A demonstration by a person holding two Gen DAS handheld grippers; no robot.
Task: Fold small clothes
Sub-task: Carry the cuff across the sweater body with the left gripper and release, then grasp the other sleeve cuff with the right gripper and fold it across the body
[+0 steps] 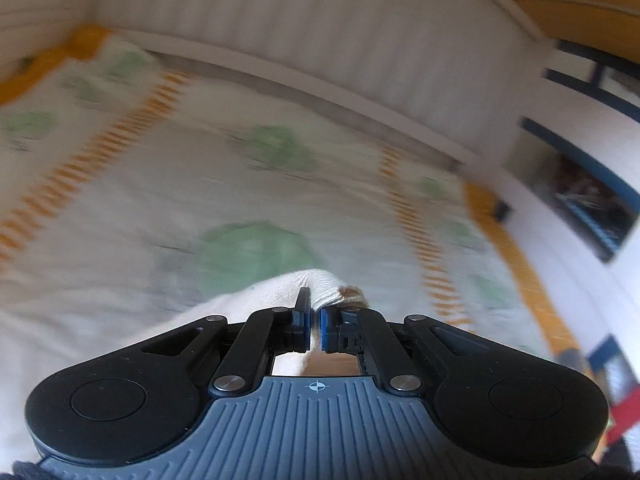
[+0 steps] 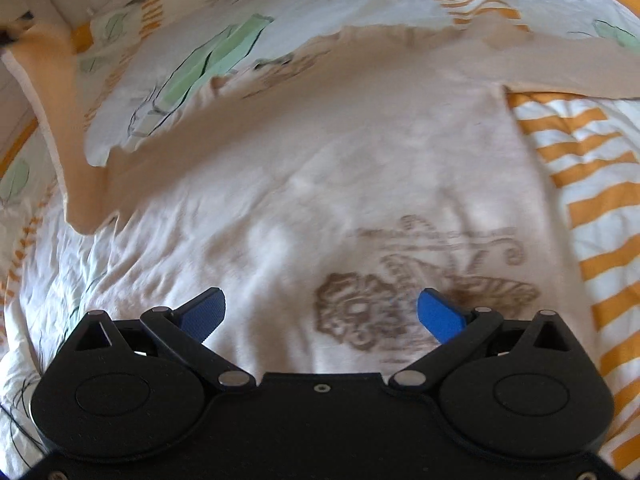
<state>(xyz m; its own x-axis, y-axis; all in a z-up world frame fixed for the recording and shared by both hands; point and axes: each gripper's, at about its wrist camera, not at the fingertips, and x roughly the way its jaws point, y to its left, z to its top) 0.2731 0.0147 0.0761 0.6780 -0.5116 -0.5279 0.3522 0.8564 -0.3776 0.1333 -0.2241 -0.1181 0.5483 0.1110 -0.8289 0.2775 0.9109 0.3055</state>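
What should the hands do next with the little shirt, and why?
Probably the left gripper should carry its pinched bit of the cream shirt across to make the fold. It is shut on cloth, while the right gripper hangs open over the brown print, holding nothing.

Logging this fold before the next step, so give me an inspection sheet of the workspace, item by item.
Surface: bedsheet, white with orange stripes and green leaf prints.
Job's things: cream shirt with brown print, lying spread out; one part lifted.
Clutter: nothing seen.
Tongs: left tongs shut on a fold of the shirt; right tongs open above the print.
Cables: nothing seen.
Surroundings: white ribbed wall behind the bed; view blurred.
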